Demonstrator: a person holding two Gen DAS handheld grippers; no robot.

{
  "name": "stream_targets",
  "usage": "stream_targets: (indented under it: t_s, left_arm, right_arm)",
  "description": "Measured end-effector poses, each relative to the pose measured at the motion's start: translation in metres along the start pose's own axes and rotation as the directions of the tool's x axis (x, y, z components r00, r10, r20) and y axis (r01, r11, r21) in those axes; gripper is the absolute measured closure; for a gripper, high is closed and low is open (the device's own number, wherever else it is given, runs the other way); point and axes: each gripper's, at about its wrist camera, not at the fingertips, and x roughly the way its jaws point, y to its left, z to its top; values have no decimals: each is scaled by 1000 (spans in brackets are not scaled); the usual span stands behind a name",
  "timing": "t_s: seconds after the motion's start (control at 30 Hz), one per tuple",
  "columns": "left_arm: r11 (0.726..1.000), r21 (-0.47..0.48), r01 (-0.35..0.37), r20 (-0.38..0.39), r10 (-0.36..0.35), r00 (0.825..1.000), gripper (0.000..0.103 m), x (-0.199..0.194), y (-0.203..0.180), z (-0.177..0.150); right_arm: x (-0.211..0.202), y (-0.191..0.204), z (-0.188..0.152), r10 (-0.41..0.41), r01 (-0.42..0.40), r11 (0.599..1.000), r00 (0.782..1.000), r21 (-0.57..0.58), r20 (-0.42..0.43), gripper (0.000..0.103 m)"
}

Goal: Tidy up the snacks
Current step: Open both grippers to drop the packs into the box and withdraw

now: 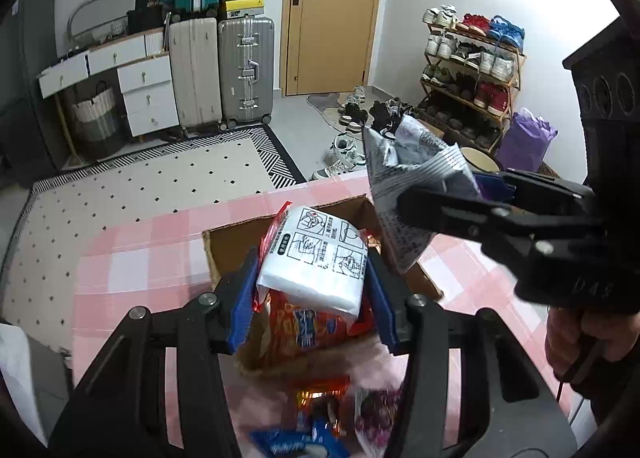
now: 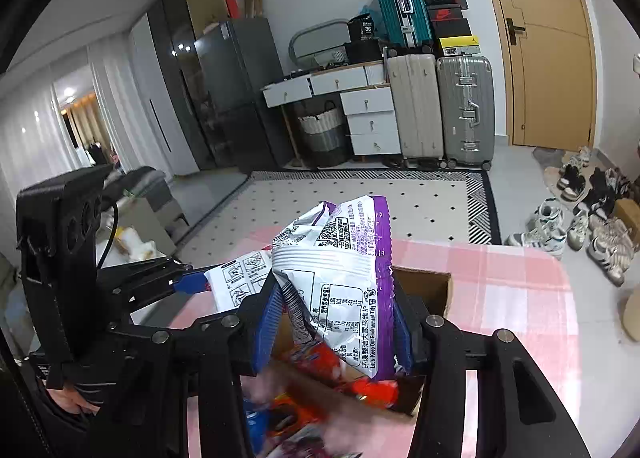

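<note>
A brown cardboard box (image 1: 224, 254) stands on the pink checked tablecloth (image 1: 136, 258) and holds red-orange snack packs (image 1: 304, 330). My left gripper (image 1: 312, 294) is shut on a white packet with printed pictograms (image 1: 320, 258), held over the box. My right gripper (image 2: 336, 318) is shut on a crumpled white and purple snack bag (image 2: 344, 270), also above the box (image 2: 424, 286). The right gripper shows in the left wrist view (image 1: 480, 193) at the right with its bag (image 1: 404, 177). The left gripper shows in the right wrist view (image 2: 192, 282) at the left with its white packet (image 2: 240, 278).
Loose snack packs, blue (image 1: 296, 446), orange (image 1: 320, 394) and purple (image 1: 376, 414), lie on the table near me. Beyond the table are a patterned rug (image 1: 160, 177), suitcases (image 1: 246, 69), a white drawer unit (image 1: 148, 93), a shoe rack (image 1: 472, 69) and shoes on the floor (image 2: 580, 217).
</note>
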Motion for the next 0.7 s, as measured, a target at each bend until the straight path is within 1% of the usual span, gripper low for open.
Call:
stream_targets:
  t_s: [0.07, 0.27, 0.3, 0.37, 0.4, 0.43, 0.47, 0.57, 0.63, 0.7]
  left_arm:
    - [1000, 1, 11, -21, -11, 1000, 56, 19, 3, 2]
    - [1000, -20, 0, -61, -1, 998, 55, 64, 17, -3]
    - [999, -32, 2, -67, -4, 998, 52, 71, 21, -4]
    - [999, -39, -4, -86, 1, 996, 50, 85, 30, -4]
    - [999, -39, -10, -100, 6, 995, 40, 92, 32, -4]
    - [999, -39, -21, -106, 17, 994, 22, 97, 34, -4]
    - [999, -38, -39, -105, 35, 994, 18, 100, 36, -6]
    - [999, -44, -27, -91, 23, 996, 17, 102, 41, -13]
    - [996, -66, -53, -86, 47, 995, 17, 101, 49, -16]
    - [995, -91, -46, -84, 39, 996, 17, 99, 56, -19]
  right_arm:
    - [14, -5, 3, -5, 5, 1000, 1000, 9, -16, 55]
    - [52, -20, -2, -38, 40, 999, 997, 23, -69, 55]
    - [58, -21, -2, -43, 45, 999, 996, 25, -74, 55]
    - [69, -24, -3, -42, 45, 999, 995, 30, -88, 54]
    - [75, -25, -4, -43, 47, 998, 994, 32, -97, 52]
    - [80, -26, -4, -46, 50, 998, 993, 34, -107, 50]
    - [82, -28, -4, -48, 52, 998, 993, 36, -105, 50]
    - [78, -25, -8, -55, 57, 998, 995, 20, -87, 49]
    - [73, -22, -8, -61, 61, 998, 996, 9, -68, 47]
    - [68, -21, -7, -53, 53, 999, 997, 3, -62, 39]
